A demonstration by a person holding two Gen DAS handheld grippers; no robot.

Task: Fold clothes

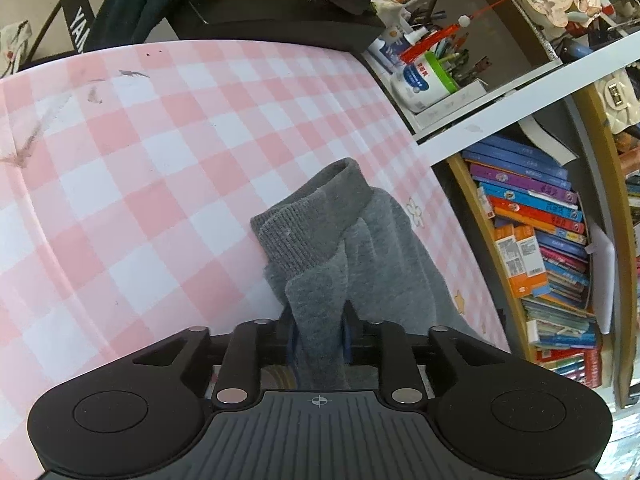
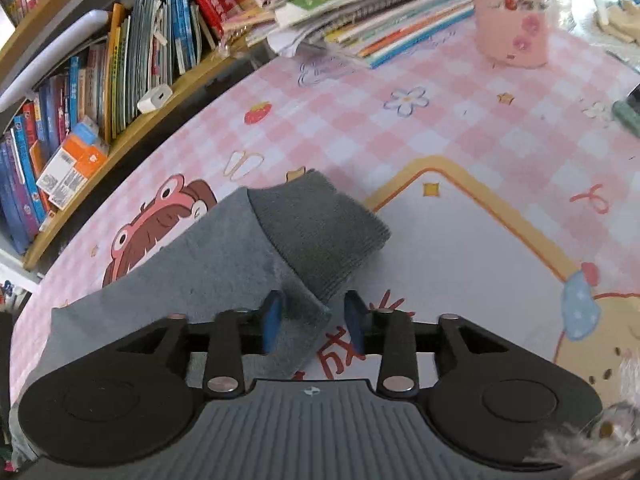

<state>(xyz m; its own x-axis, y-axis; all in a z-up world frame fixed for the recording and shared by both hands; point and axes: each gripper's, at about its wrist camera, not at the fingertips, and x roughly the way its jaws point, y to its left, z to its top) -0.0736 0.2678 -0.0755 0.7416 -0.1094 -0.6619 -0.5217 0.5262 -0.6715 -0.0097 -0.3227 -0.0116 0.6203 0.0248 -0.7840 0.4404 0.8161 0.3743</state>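
A grey knit garment (image 1: 340, 236) with ribbed cuffs lies on a pink checked tablecloth (image 1: 160, 160). My left gripper (image 1: 319, 332) is shut on a fold of the grey cloth, which passes between its blue pads. In the right wrist view the same garment (image 2: 224, 264) lies folded, its ribbed cuff (image 2: 324, 228) turned over on top. My right gripper (image 2: 314, 322) is open just above the garment's near corner, with cloth lying between the fingers but a clear gap on the right side.
A bookshelf (image 1: 540, 240) packed with books stands along the table's edge; it also shows in the right wrist view (image 2: 80, 120). A stack of notebooks (image 2: 360, 12) and a pink cup (image 2: 510, 12) stand at the far side. Black boxes (image 1: 260, 12) and a pen tray (image 1: 432, 72) stand at the far edge.
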